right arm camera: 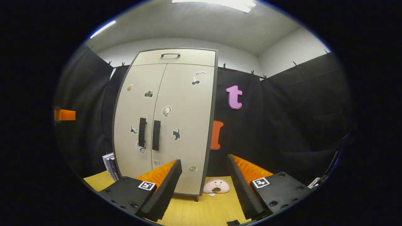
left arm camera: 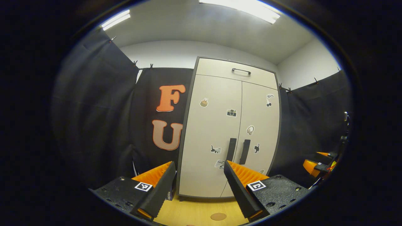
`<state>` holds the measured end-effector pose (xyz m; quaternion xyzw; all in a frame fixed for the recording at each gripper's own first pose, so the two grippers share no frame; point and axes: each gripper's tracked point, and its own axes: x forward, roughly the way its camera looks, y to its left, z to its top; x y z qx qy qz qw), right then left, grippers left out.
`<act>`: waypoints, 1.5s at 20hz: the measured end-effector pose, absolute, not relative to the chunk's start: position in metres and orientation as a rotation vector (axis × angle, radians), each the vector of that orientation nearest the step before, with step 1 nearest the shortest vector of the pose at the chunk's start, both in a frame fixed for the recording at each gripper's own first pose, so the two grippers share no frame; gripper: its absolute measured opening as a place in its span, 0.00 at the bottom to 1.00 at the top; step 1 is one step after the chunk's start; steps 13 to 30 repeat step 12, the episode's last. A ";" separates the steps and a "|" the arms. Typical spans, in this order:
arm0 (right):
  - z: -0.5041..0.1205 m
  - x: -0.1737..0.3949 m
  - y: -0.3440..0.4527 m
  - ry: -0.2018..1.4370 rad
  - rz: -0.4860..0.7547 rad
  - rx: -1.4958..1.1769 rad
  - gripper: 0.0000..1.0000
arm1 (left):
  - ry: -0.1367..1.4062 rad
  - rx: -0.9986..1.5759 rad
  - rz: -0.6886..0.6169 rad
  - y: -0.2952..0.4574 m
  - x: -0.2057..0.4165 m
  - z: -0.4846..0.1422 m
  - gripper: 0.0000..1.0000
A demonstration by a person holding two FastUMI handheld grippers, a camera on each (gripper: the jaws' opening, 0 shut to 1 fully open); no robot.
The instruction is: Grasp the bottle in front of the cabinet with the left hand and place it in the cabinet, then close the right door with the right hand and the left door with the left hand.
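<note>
Left gripper [left arm camera: 199,188] and right gripper [right arm camera: 204,188]: jaws wide apart, both empty, above the table [right arm camera: 188,213]. Beyond: cabinet [left arm camera: 220,131], both doors closed; plush toy [right arm camera: 216,185] and books [right arm camera: 110,164] beside it. Bottle's whereabouts: cannot tell.

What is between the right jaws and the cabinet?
In the right gripper view, only bare wooden tabletop lies between the open right gripper and the shut cabinet.
</note>
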<state>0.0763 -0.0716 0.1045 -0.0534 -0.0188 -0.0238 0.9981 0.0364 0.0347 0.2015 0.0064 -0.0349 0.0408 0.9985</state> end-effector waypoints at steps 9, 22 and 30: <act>0.106 0.082 -0.070 -0.042 -0.044 -0.106 0.95 | -0.076 0.018 0.081 0.033 0.041 0.205 0.95; 0.108 0.083 -0.069 -0.049 -0.043 -0.109 0.95 | -0.079 0.016 0.080 0.032 0.042 0.205 0.95; 0.108 0.083 -0.069 -0.049 -0.043 -0.109 0.95 | -0.079 0.016 0.080 0.032 0.042 0.205 0.95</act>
